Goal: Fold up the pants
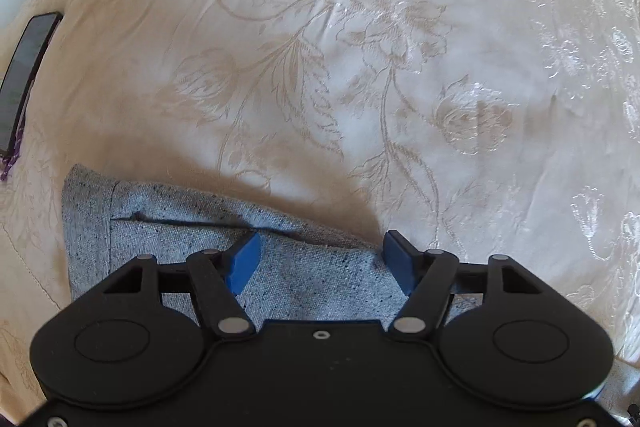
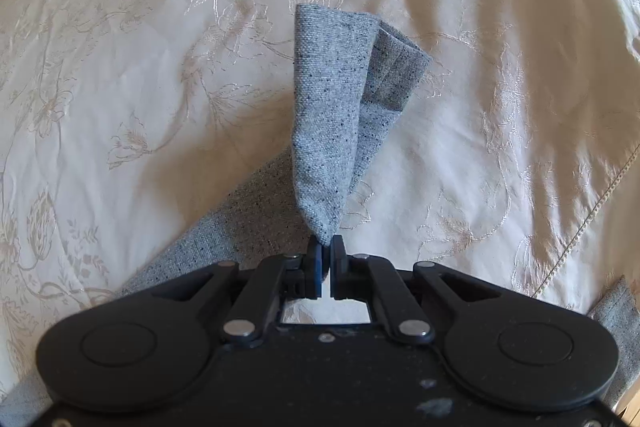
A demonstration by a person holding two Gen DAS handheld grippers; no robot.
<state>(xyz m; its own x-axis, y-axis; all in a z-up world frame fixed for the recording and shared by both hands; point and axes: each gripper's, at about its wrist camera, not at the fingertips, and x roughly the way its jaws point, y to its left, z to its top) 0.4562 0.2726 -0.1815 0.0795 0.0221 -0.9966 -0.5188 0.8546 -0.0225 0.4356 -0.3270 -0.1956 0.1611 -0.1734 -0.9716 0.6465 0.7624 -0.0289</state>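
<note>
Grey speckled pants (image 1: 168, 227) lie flat on a cream floral bedspread (image 1: 360, 47), waistband end toward the left in the left wrist view. My left gripper (image 1: 320, 255) hovers above them, pointing straight down, its blue pads (image 1: 244, 263) wide apart with only cloth below. In the right wrist view my right gripper (image 2: 326, 251) is shut on a bunched corner of the pants (image 2: 328, 115). That lifted cloth hangs away from the jaws in a folded flap, its hem doubled over at the far end. More of the pants (image 2: 224, 227) lies beneath, to the left.
A dark phone (image 1: 28, 75) rests on the bedspread at the far left edge, a purple cord beside it. A corded seam (image 2: 592, 211) runs across the bedspread at the right. A white surface shows past the top-left corner of the bed.
</note>
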